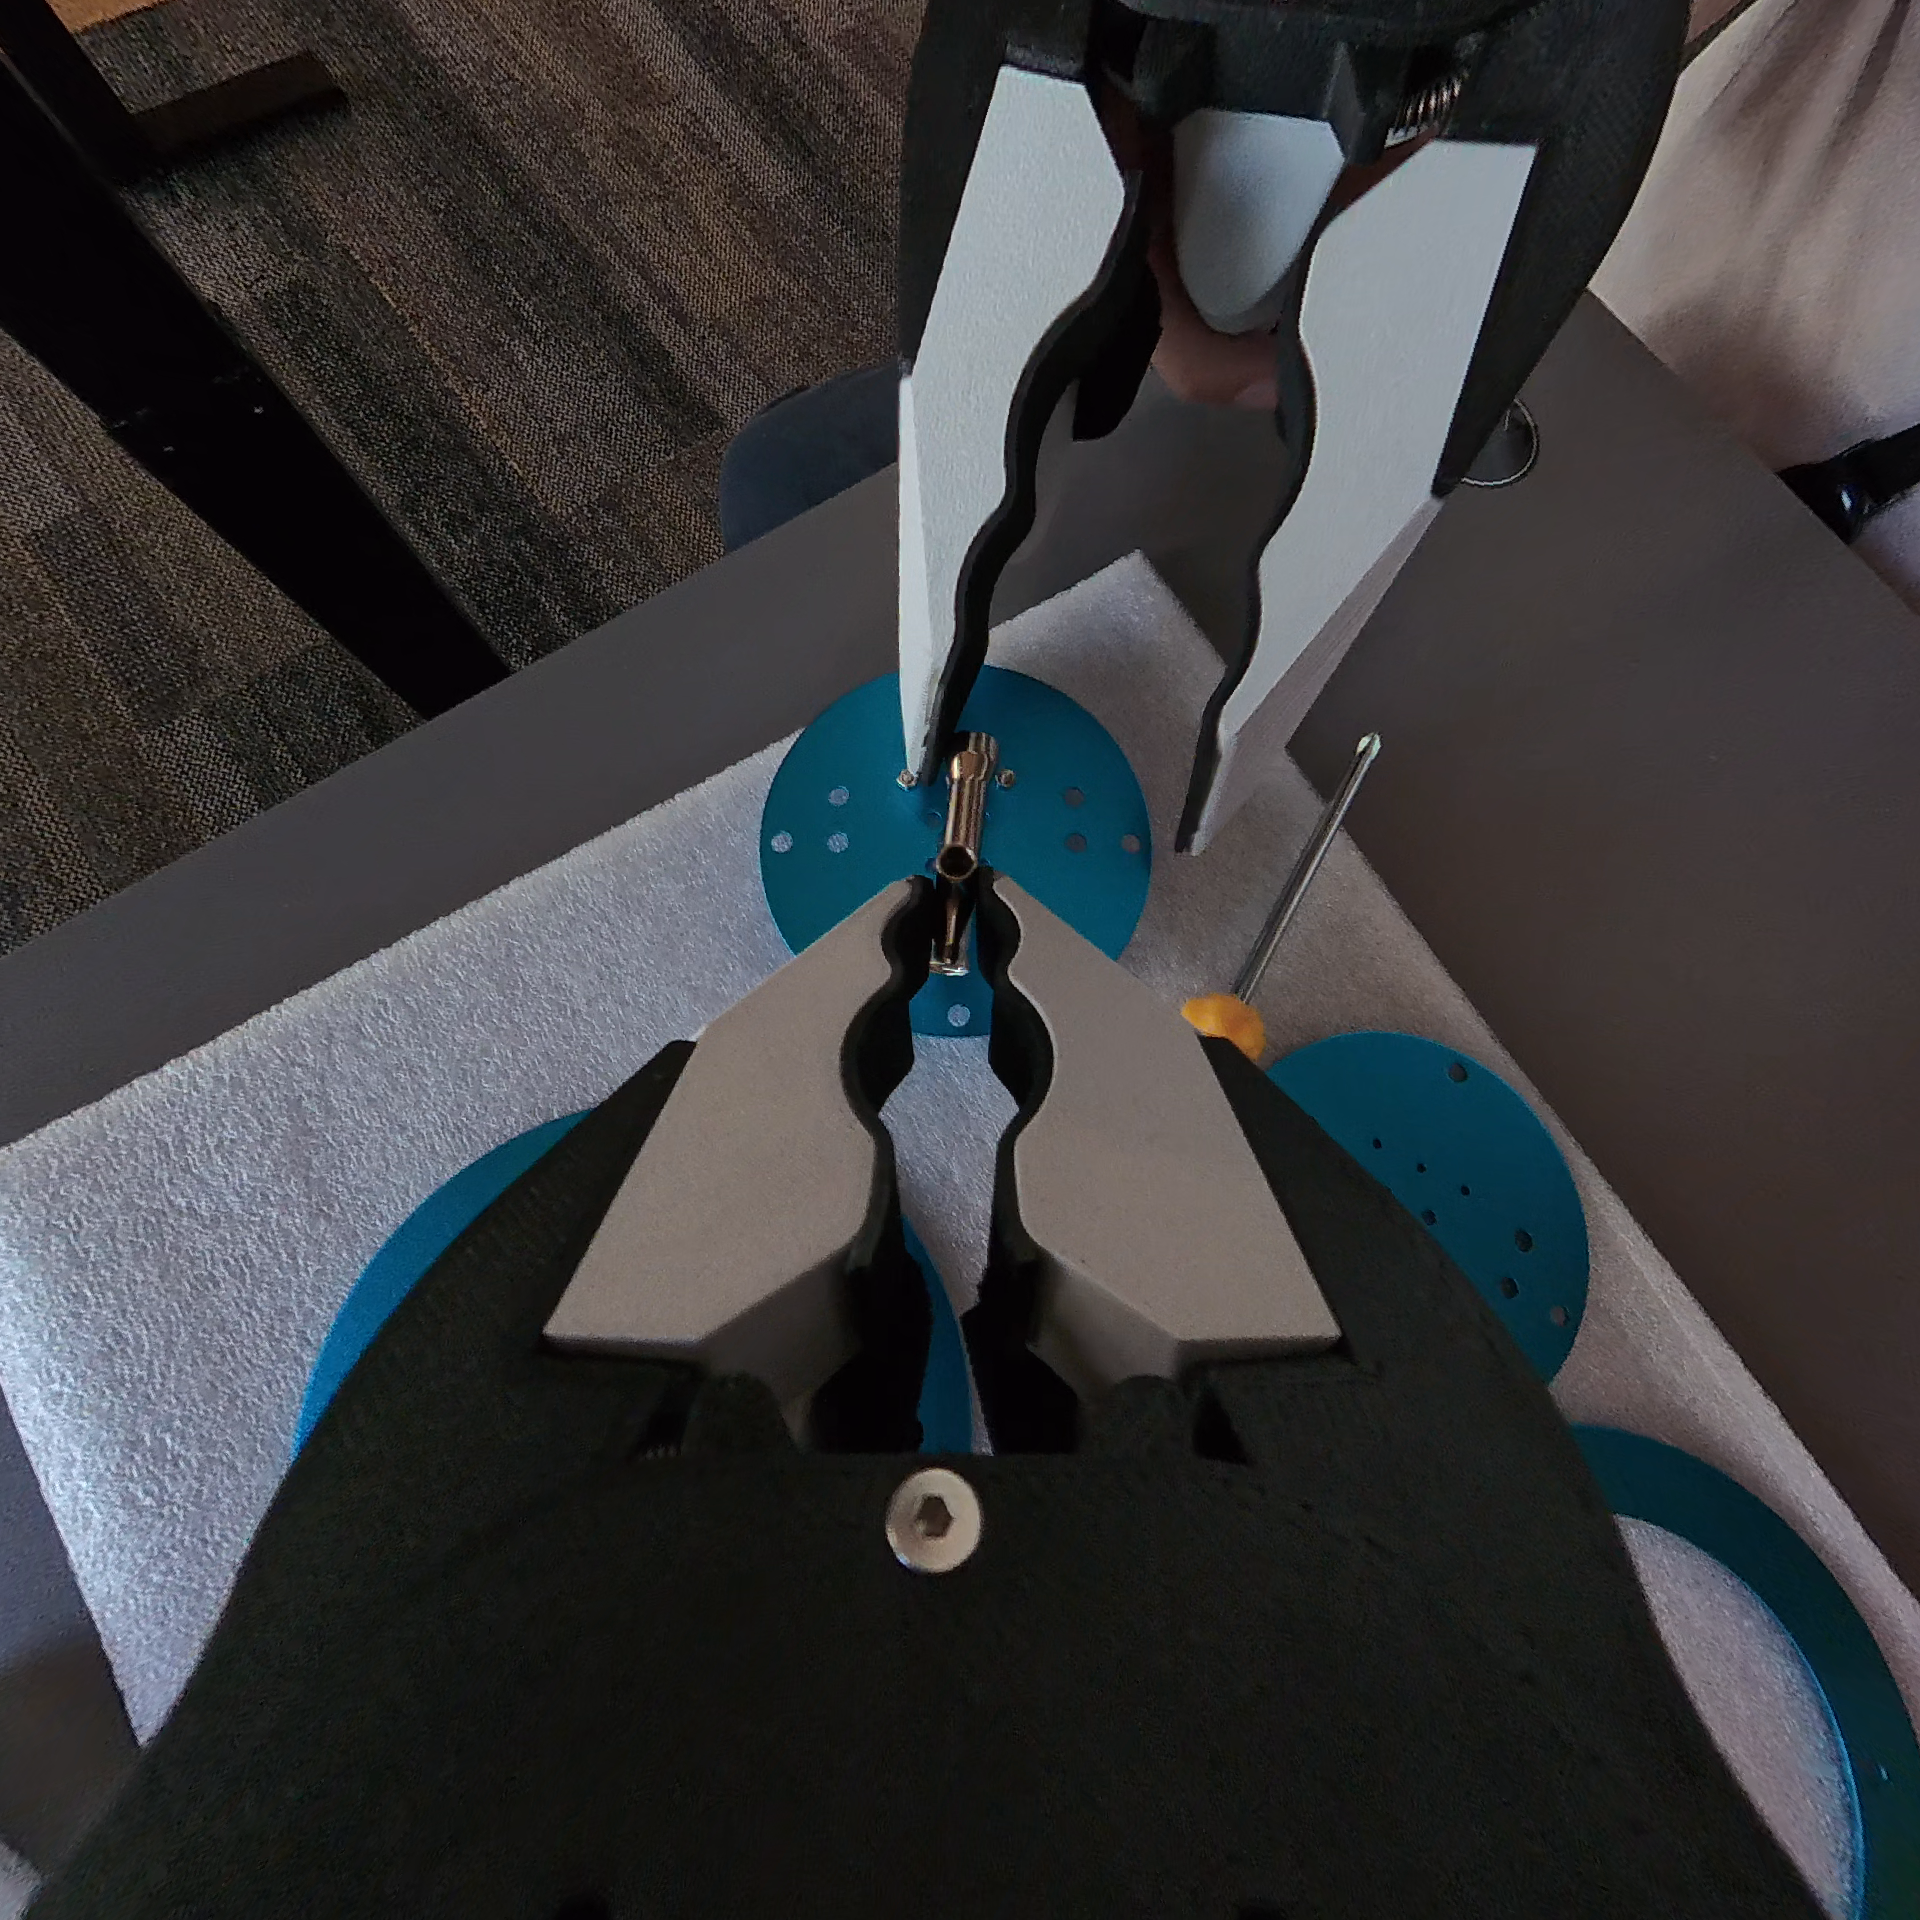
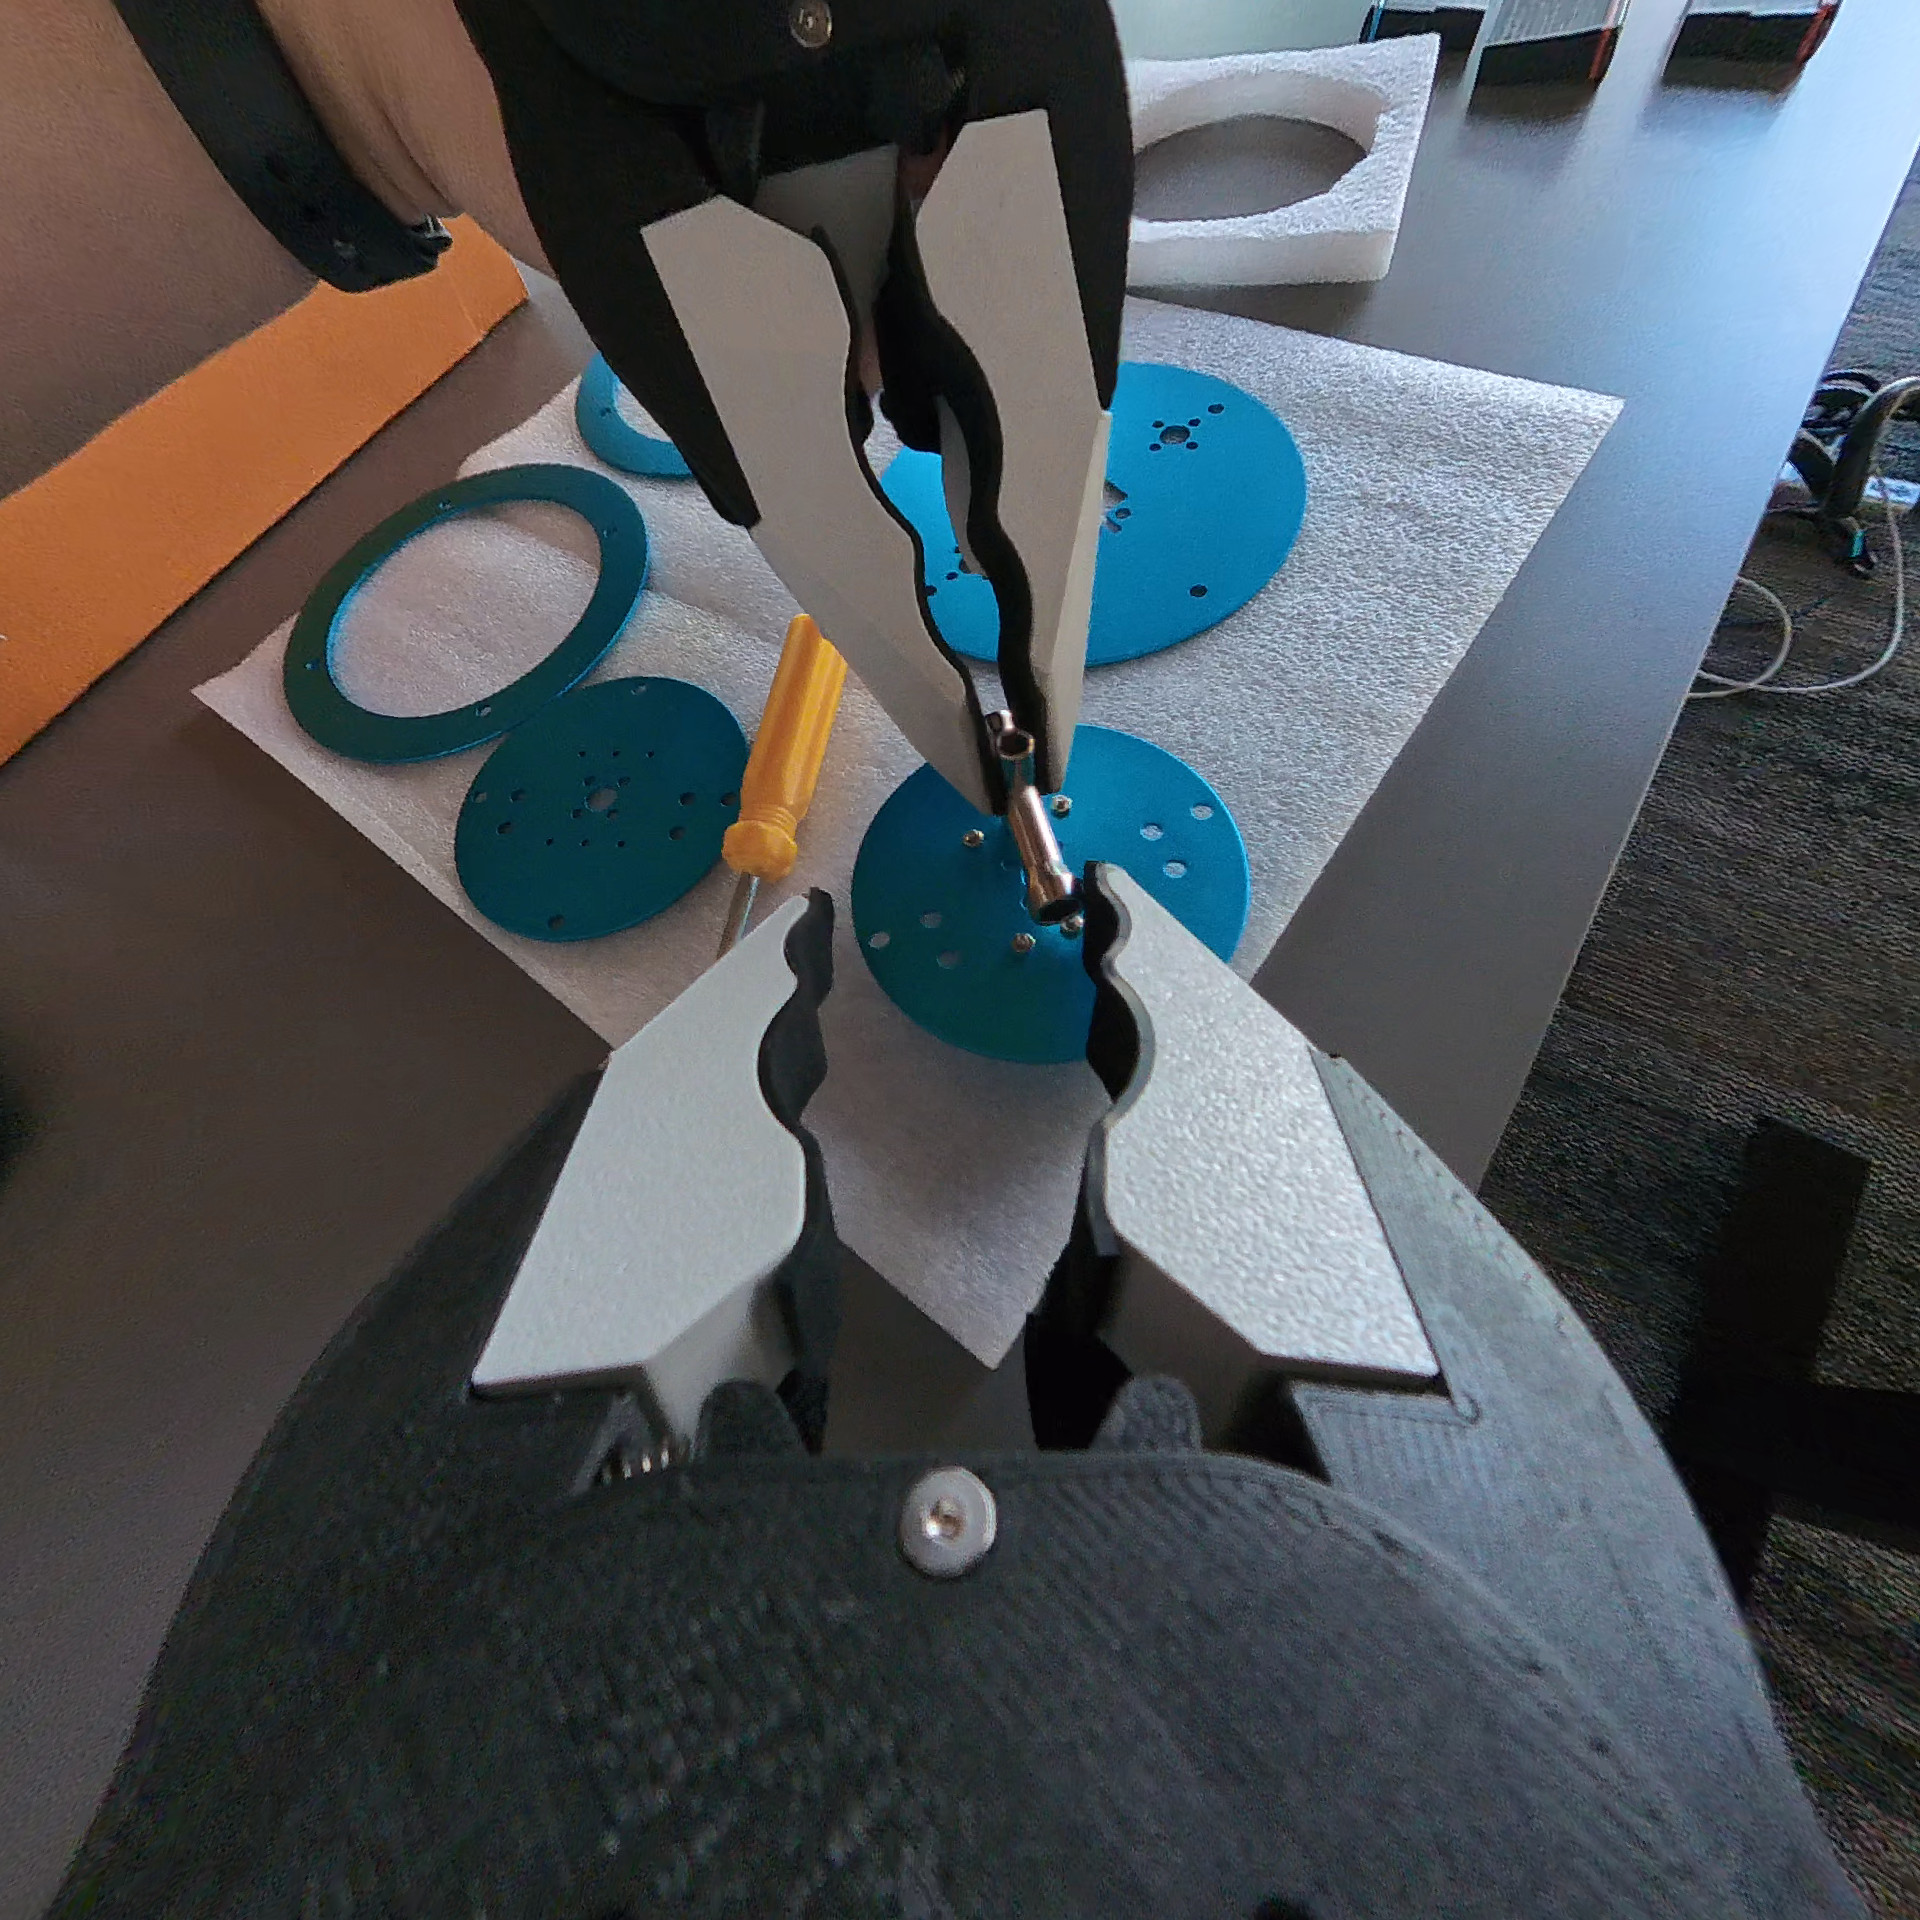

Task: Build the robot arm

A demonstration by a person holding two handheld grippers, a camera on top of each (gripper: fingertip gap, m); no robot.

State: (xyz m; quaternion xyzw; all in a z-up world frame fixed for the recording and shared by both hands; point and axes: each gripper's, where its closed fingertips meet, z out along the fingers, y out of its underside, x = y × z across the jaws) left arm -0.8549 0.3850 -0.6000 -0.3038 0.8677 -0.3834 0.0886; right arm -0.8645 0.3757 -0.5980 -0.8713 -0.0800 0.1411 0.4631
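1. Because the thin white foam sheet [image 2: 1403, 499] looks to lie loose on the dark grey table [image 2: 1558, 312], I judge that a sideways push from you could slide it, and everything on it would shift too.
2. The round blue metal disc with drilled holes [image 2: 956, 987] lies flat near the sheet's corner. It does not appear to be clamped, so it could turn or skate if you lean on it at an angle.
3. Your right gripper [image 2: 956, 894] has its fingers spread wide and holds nothing. One fingertip [image 2: 1103, 891] is at the disc, just beside the tool's lower end; I cannot tell whether they touch. If it does bear on the tool, it could knock it askew.
4. Your left gripper [image 1: 951, 891] has its fingers pressed nearly together, pinching the bent end of the small silver metal socket tool [image 1: 968, 790]. The grip is on a thin, smooth part, so the tool could twist or slip out.
5. The yellow-handled screwdriver [image 2: 790, 727] lies on the sheet just beside the disc, untouched.
6. The tool's tube slants down to the disc among small silver nuts [image 2: 1061, 802].
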